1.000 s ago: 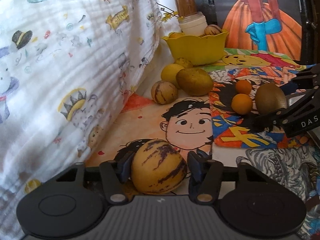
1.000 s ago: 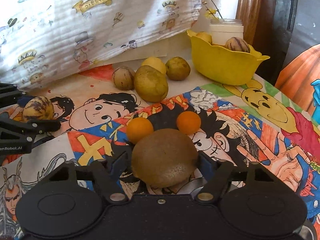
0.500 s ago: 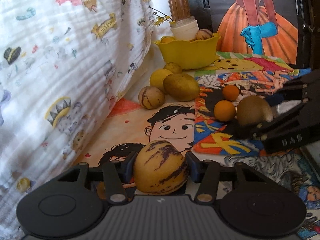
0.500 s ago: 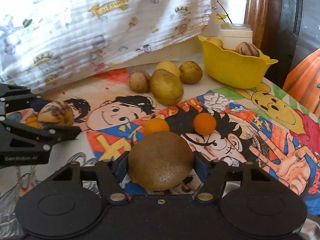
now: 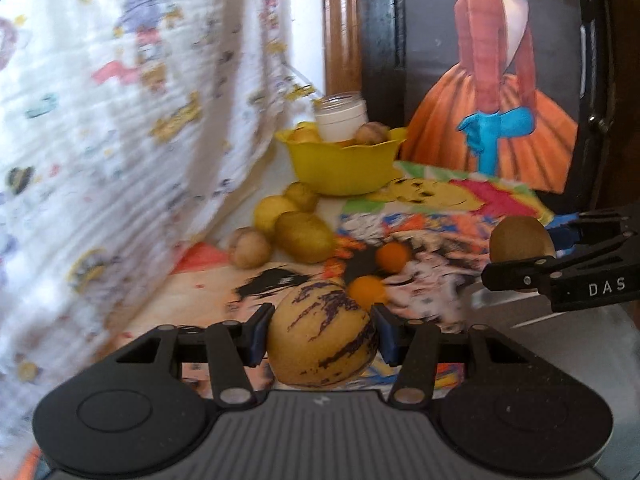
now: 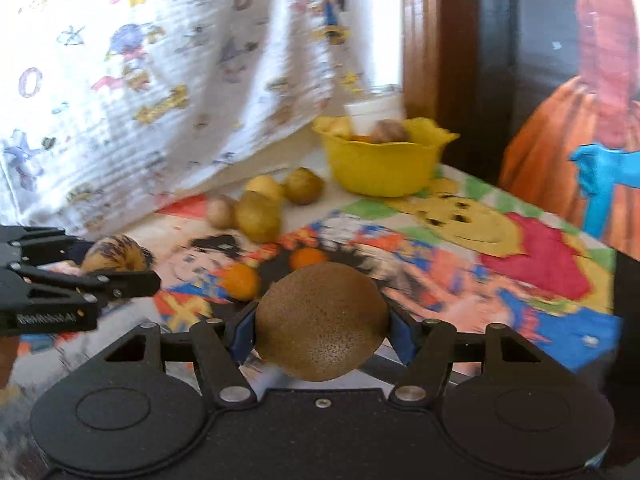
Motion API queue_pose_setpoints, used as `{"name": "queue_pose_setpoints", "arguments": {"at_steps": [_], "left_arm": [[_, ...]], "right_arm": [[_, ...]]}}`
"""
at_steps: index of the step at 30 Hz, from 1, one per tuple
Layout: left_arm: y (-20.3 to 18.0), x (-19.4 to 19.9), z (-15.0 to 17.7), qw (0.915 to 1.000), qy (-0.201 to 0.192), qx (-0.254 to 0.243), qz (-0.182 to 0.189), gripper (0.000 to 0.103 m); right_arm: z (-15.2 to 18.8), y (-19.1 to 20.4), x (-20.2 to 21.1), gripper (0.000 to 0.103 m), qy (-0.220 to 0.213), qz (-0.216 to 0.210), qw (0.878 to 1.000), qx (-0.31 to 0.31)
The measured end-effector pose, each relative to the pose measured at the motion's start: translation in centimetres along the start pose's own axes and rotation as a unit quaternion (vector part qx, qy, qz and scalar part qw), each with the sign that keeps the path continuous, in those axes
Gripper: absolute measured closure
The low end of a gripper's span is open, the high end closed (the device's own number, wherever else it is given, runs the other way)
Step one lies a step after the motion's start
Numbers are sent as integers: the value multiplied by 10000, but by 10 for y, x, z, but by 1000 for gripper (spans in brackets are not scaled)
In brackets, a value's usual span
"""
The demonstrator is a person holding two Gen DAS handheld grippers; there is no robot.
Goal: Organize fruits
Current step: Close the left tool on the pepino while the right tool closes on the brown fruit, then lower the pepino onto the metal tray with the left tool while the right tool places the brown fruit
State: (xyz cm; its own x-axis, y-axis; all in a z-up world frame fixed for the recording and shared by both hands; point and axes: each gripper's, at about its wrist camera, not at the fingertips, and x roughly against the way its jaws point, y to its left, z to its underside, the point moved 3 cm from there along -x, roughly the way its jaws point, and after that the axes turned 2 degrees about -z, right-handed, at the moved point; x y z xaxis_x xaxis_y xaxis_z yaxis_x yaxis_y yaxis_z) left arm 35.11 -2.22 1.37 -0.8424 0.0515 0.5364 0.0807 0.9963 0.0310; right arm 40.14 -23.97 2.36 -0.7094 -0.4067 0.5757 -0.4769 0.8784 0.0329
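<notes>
Gripping a yellow, purple-streaked melon-like fruit between its blue-padded fingers, the left gripper is carrying it clear of the bench, with the fruit's rounded end facing forward toward the yellow bowl; its long axis cannot be told, since it looks nearly round from here. The right gripper is clamping a brown, speckled kiwi-like fruit, whose longer dimension is running across from finger to finger; its jaws have just been closing a little onto this fruit. Both held fruits are sitting above the colourful cartoon-printed cover on the bench. Two small oranges are lying on that cover just ahead of the grippers. Farther back, four yellowish-brown fruits are clustering near a draped printed cloth. The bowl is standing at the far end, holding several fruits, with a white jar behind it.
</notes>
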Motion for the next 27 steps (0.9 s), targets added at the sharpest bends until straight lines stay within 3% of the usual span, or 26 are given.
{"name": "queue_pose_setpoints", "arguments": {"at_steps": [7,15,22,27], "left_arm": [[-51,-14,-4,9980,7,87,624,47],[-99,-45,-3,9931,194,-37,1152,47],[-119,-64,7,9906,432,-154,1288,46],[-124,-67,8,9907,379,-333,1260,46]], "right_arm": [[41,-40,20,36,51,445,9988,203],[66,-61,23,36,77,653,9972,353],[79,-64,19,36,128,689,9962,525],[82,-61,18,35,61,711,9946,747]]}}
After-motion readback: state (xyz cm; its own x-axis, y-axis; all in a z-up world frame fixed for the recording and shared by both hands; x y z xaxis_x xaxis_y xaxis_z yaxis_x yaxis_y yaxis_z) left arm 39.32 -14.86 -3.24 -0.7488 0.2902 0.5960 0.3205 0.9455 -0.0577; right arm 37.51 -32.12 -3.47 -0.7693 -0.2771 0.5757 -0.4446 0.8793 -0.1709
